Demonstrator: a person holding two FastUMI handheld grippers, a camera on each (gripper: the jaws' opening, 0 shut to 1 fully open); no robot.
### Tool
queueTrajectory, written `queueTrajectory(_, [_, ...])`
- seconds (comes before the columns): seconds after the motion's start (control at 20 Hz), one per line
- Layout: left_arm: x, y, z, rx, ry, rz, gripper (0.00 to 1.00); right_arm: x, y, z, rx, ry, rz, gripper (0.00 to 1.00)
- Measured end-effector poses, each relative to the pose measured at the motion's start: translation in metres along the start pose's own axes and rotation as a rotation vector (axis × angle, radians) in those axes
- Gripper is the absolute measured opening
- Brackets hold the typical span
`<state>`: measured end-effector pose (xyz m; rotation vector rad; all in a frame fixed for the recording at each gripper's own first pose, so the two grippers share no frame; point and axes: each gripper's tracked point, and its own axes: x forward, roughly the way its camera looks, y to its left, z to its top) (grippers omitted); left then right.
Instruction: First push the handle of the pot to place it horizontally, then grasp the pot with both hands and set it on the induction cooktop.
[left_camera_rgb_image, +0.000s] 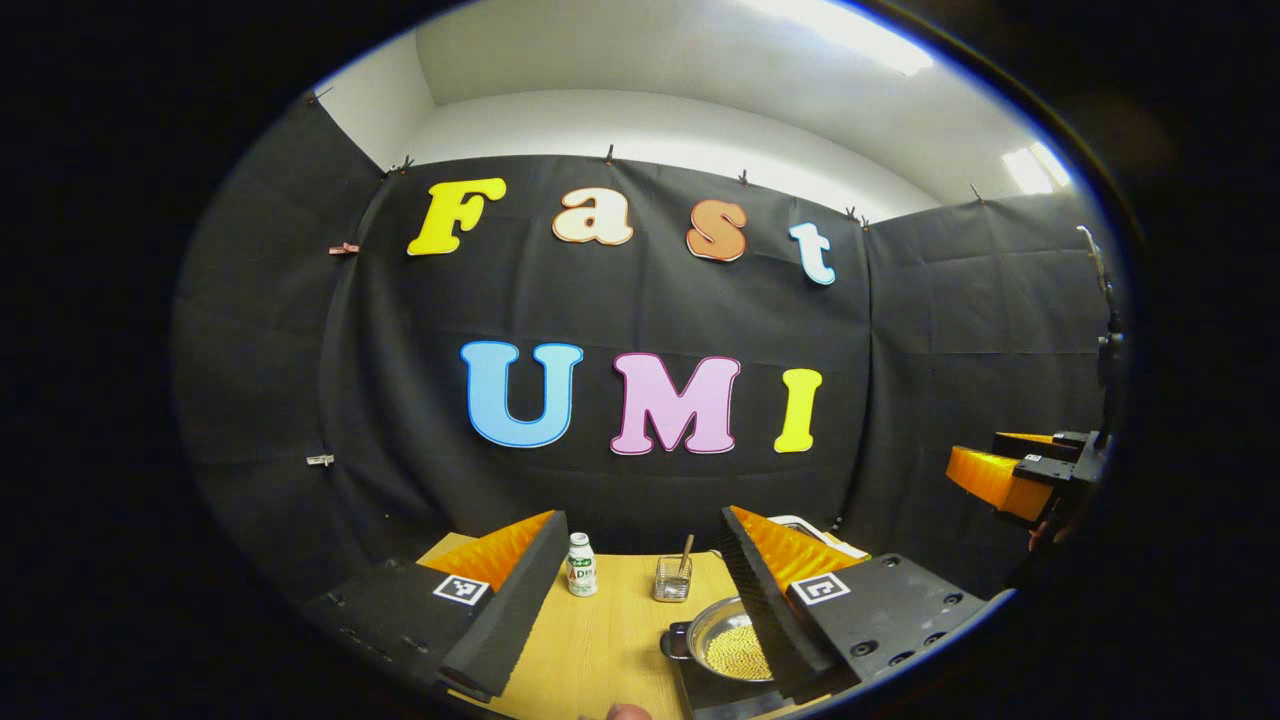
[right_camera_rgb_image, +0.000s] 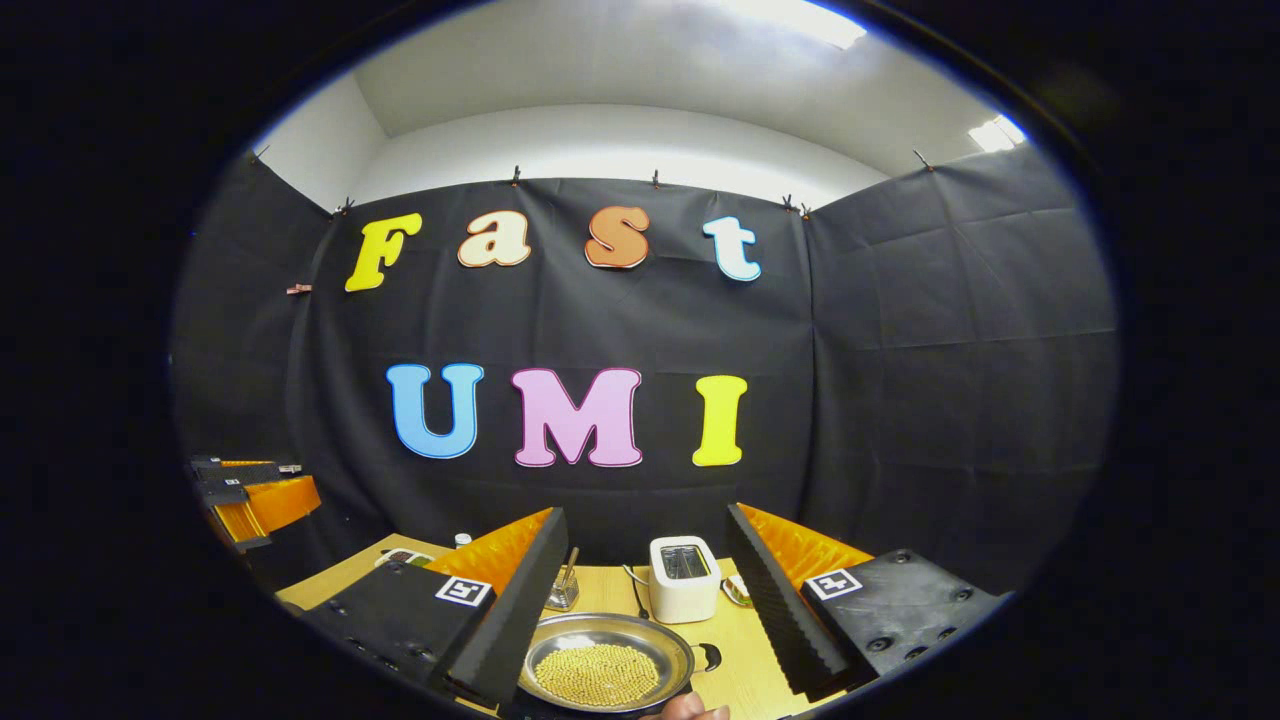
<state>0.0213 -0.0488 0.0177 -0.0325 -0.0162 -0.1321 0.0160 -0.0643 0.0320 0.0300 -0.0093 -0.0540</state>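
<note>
A steel pot (left_camera_rgb_image: 728, 640) (right_camera_rgb_image: 607, 668) holding yellow beans sits low in both views on a black slab (left_camera_rgb_image: 702, 692), seemingly the induction cooktop. One short black handle (left_camera_rgb_image: 671, 641) sticks out on its left in the left gripper view, and another handle (right_camera_rgb_image: 707, 657) on its right in the right gripper view. My left gripper (left_camera_rgb_image: 642, 520) is open above the table, its right finger (left_camera_rgb_image: 770, 590) covering part of the pot. My right gripper (right_camera_rgb_image: 647, 515) is open above the pot, holding nothing. Each gripper also appears far off in the other's view: the right gripper (left_camera_rgb_image: 1003, 477) and the left gripper (right_camera_rgb_image: 255, 500).
On the wooden table (left_camera_rgb_image: 590, 640) stand a small white bottle (left_camera_rgb_image: 581, 565) and a glass jar with a stick (left_camera_rgb_image: 672, 579) (right_camera_rgb_image: 563, 590). A white toaster (right_camera_rgb_image: 684, 578) stands behind the pot. Part of a hand (right_camera_rgb_image: 686, 708) shows at the bottom edge.
</note>
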Motion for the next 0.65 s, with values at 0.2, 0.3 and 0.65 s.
queueTrajectory(0.2, [-0.0025, 0.0028, 0.0027, -0.009, 0.011, -0.009, 0.94, -0.0010, 0.0048, -0.0020, -0.004, 0.004, 0.003, 0.98])
queueTrajectory(0.3, [-0.0024, 0.0037, 0.0023, -0.007, 0.020, -0.009, 0.94, -0.0005, 0.0064, -0.0041, -0.006, 0.011, 0.002, 0.98])
queueTrajectory(0.65, [-0.0013, 0.0070, -0.0006, 0.001, 0.039, 0.010, 0.94, -0.0017, 0.0088, -0.0067, -0.006, 0.018, 0.001, 0.98])
